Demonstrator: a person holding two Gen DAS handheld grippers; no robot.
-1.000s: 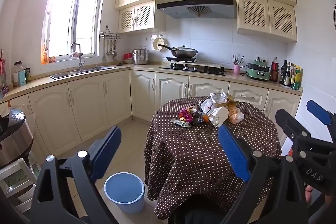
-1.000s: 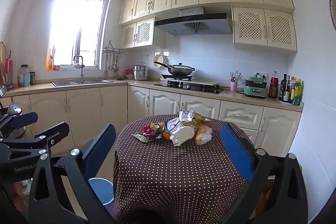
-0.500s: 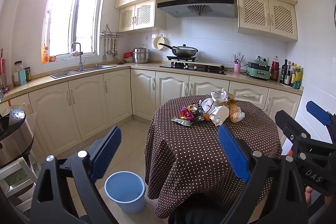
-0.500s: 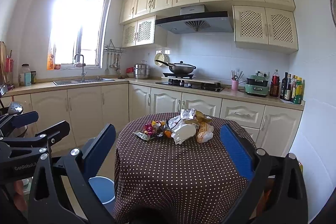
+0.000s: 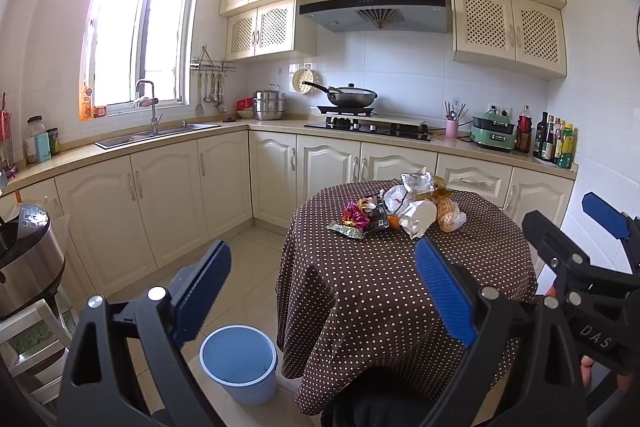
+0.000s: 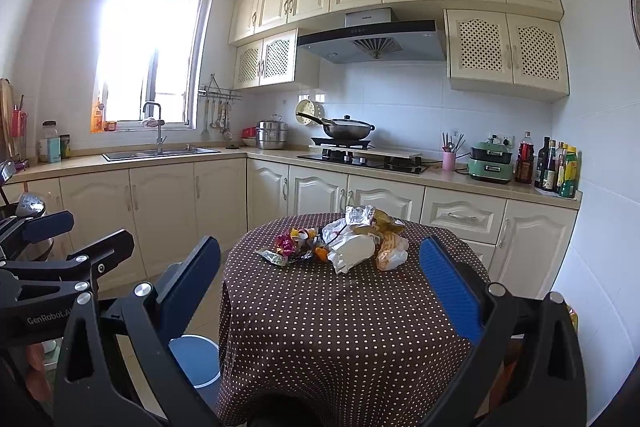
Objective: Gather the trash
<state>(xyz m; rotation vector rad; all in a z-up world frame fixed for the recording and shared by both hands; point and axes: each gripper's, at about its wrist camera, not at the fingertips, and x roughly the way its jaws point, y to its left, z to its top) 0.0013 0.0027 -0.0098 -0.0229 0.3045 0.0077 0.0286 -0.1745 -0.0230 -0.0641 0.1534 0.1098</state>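
We see the heap of crumpled wrappers and plastic bags (image 5: 400, 213) lying near the middle of the round worktop with the brown polka-dot cloth (image 5: 400, 287). A light blue plastic bucket (image 5: 239, 363) stands on the floor just beside it. Our left hand-held gripper (image 5: 320, 291) and right hand-held gripper (image 6: 320, 287) hang short of the heap, jaws spread wide, grasping nothing.

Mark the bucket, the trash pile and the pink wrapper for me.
bucket (image 5: 239, 383), left wrist view, front wall.
trash pile (image 6: 352, 247), right wrist view, white bag at centre.
pink wrapper (image 6: 285, 241), right wrist view, its middle.
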